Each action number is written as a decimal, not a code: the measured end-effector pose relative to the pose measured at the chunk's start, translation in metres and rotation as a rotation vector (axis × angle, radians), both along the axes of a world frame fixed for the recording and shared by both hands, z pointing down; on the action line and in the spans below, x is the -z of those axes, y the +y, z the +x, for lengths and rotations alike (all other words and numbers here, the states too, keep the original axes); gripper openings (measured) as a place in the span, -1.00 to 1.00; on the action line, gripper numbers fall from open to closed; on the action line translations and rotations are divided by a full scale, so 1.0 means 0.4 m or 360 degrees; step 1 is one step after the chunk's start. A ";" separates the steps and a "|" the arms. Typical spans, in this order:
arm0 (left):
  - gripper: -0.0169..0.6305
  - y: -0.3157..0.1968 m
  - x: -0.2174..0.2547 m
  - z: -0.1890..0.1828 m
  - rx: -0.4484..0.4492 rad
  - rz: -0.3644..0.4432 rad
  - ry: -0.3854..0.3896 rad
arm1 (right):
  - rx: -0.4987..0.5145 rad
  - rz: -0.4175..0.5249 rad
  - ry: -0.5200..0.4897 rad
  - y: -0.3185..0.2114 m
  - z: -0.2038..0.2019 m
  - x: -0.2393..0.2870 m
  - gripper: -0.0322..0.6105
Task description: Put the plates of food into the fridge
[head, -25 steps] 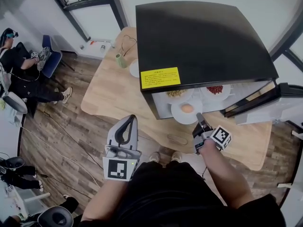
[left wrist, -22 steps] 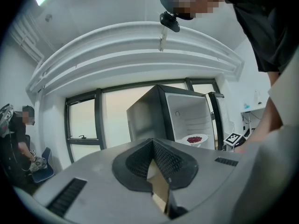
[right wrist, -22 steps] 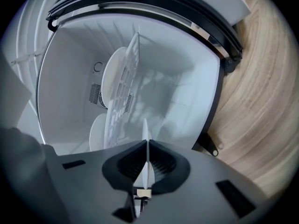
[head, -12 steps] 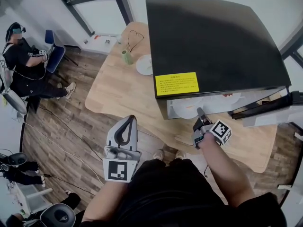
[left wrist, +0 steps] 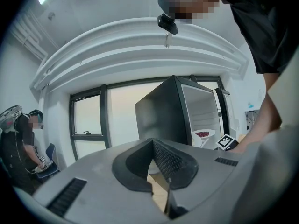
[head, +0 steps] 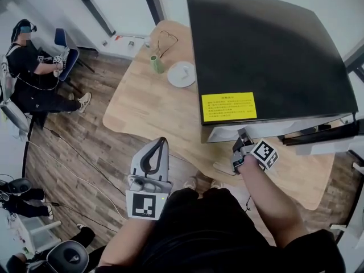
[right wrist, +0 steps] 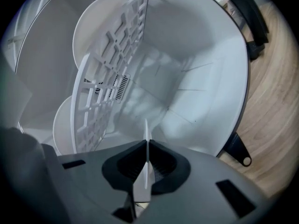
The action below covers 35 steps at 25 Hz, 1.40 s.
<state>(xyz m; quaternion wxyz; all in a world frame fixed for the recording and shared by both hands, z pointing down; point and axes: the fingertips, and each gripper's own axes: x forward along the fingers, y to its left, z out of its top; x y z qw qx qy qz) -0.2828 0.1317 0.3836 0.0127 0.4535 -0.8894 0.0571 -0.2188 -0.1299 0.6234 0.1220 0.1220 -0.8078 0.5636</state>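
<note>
My right gripper (head: 243, 136) reaches into the open front of the black fridge (head: 267, 50) on the wooden table (head: 153, 112). In the right gripper view my right gripper (right wrist: 146, 164) is shut on the thin rim of a white plate (right wrist: 145, 127), seen edge-on; its food is hidden. Past it are the fridge's white wire shelf (right wrist: 110, 78) and two more plates (right wrist: 100, 22) (right wrist: 63, 125). A plate of red food (left wrist: 202, 134) shows inside the fridge in the left gripper view. My left gripper (head: 161, 143) hangs by my body, shut and empty.
An empty-looking white plate (head: 181, 74) and a green cup (head: 157, 65) stand at the table's far end. The fridge door (head: 324, 134) stands open to the right. A person (head: 34, 67) sits on a chair at the far left.
The right gripper has pushed the plate with the egg-like food deeper into the fridge; the plate is now hidden under the fridge top in the head view. The left gripper has hardly shifted.
</note>
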 end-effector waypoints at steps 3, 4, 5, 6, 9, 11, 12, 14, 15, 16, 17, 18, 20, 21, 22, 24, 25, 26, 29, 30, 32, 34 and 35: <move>-0.94 0.008 -0.009 -0.002 0.0012 0.0002 0.0014 | 0.0000 0.0063 0.0031 -0.010 -0.013 -0.012 -0.80; -0.93 0.012 -0.013 -0.001 0.0014 -0.0003 0.0014 | 0.0002 0.0089 0.0044 -0.015 -0.017 -0.015 -0.80; -0.94 0.016 -0.017 0.001 0.0017 -0.0009 0.0015 | 0.0007 0.0121 0.0061 -0.019 -0.019 -0.017 -0.79; -0.94 0.021 -0.021 0.002 0.0021 -0.0012 0.0019 | 0.0010 0.0158 0.0082 -0.023 -0.020 -0.017 -0.79; -0.94 0.039 -0.026 0.011 0.0032 -0.0008 0.0035 | 0.0018 0.0261 0.0168 -0.028 -0.016 -0.025 -0.79; -0.94 0.047 -0.024 0.020 0.0029 -0.0008 0.0041 | 0.0029 0.0319 0.0240 -0.030 -0.007 -0.037 -0.79; -0.94 0.049 -0.021 0.023 0.0026 -0.0009 0.0038 | 0.0037 0.0345 0.0271 -0.032 -0.004 -0.042 -0.79; -0.94 0.053 -0.017 0.027 0.0024 -0.0015 0.0034 | 0.0071 0.0405 0.0301 -0.032 -0.008 -0.045 -0.77; -0.93 0.056 -0.015 0.028 0.0024 -0.0017 0.0033 | 0.0095 0.0427 0.0304 -0.028 -0.013 -0.045 -0.67; -0.94 0.058 -0.014 0.029 0.0023 -0.0016 0.0030 | 0.0114 0.0435 0.0310 -0.024 -0.017 -0.047 -0.48; -0.93 0.059 -0.012 0.031 0.0021 -0.0015 0.0029 | 0.0122 0.0431 0.0325 -0.022 -0.018 -0.052 -0.37; -0.94 0.059 -0.012 0.034 0.0016 -0.0015 0.0028 | 0.0118 0.0427 0.0350 -0.024 -0.015 -0.059 -0.33; -0.94 0.056 -0.011 0.043 0.0002 -0.0016 0.0033 | 0.0102 0.0449 0.0402 -0.032 -0.003 -0.067 -0.29; -0.93 0.053 -0.010 0.047 -0.0005 -0.0018 0.0034 | 0.0097 0.0469 0.0416 -0.037 0.002 -0.066 -0.29; -0.94 0.050 -0.009 0.050 -0.0012 -0.0018 0.0033 | 0.0092 0.0487 0.0420 -0.041 0.007 -0.063 -0.29; -0.93 0.042 -0.001 0.053 -0.0024 -0.0004 0.0022 | 0.0074 0.0509 0.0415 -0.049 0.017 -0.052 -0.29; -0.94 0.038 0.004 0.056 -0.0032 0.0007 0.0016 | 0.0066 0.0516 0.0410 -0.053 0.023 -0.045 -0.29; -0.94 0.033 0.009 0.059 -0.0042 0.0016 0.0009 | 0.0058 0.0526 0.0403 -0.056 0.032 -0.036 -0.29; -0.94 0.010 0.022 0.065 -0.0080 0.0037 -0.0007 | 0.0041 0.0582 0.0370 -0.071 0.059 0.001 -0.29; -0.94 0.001 0.024 0.064 -0.0089 0.0043 -0.0005 | 0.0041 0.0602 0.0354 -0.075 0.067 0.015 -0.29; -0.94 -0.014 0.027 0.062 -0.0100 0.0054 -0.0005 | 0.0056 0.0644 0.0311 -0.076 0.085 0.044 -0.29; -0.93 -0.025 0.037 0.063 -0.0128 0.0056 -0.0054 | 0.0093 0.0683 0.0227 -0.068 0.098 0.084 -0.29; -0.93 -0.034 0.048 0.066 -0.0149 0.0065 -0.0086 | 0.0122 0.0701 0.0164 -0.060 0.103 0.108 -0.29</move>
